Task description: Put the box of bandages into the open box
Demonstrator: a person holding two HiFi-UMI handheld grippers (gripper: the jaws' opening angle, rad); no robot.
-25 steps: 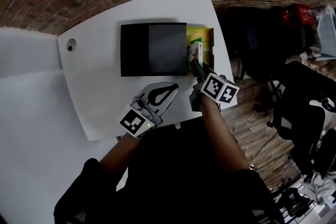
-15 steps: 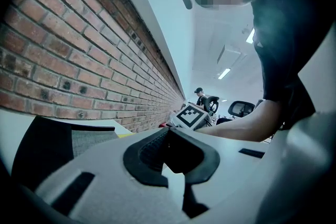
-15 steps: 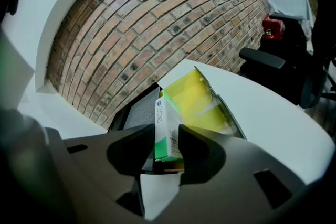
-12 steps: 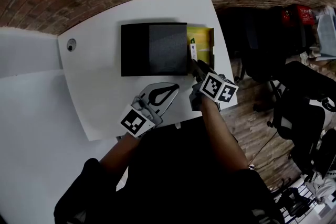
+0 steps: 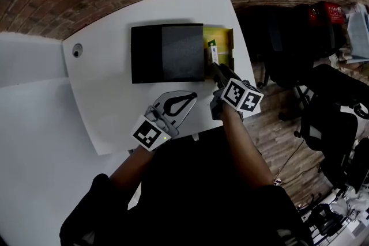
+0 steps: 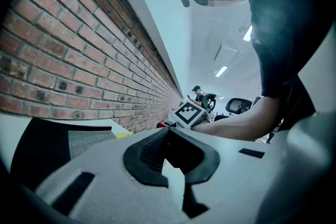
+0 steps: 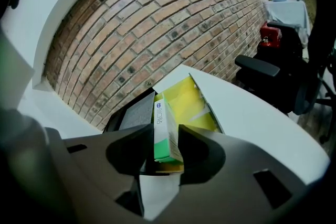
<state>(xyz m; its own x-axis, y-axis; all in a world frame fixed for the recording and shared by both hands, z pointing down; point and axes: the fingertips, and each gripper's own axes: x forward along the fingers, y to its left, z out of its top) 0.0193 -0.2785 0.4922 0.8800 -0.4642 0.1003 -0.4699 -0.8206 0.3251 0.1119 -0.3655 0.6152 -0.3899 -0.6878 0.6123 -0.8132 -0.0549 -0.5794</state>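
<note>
The box of bandages stood on edge in the open box, long axis pointing toward the brick wall; the right gripper had just been opening its jaws wide around it

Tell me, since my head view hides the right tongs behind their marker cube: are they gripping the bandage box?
Observer: No. The right tongs have just been opening; the bandage box stands between them, pads apparently off it.
Operator: Where is it resting?
Observer: Upright on a narrow edge, inside the open box, at its near end.
Operator: And the other hand?
Observer: The left tongs are shut, tips together, nothing between them.
</note>
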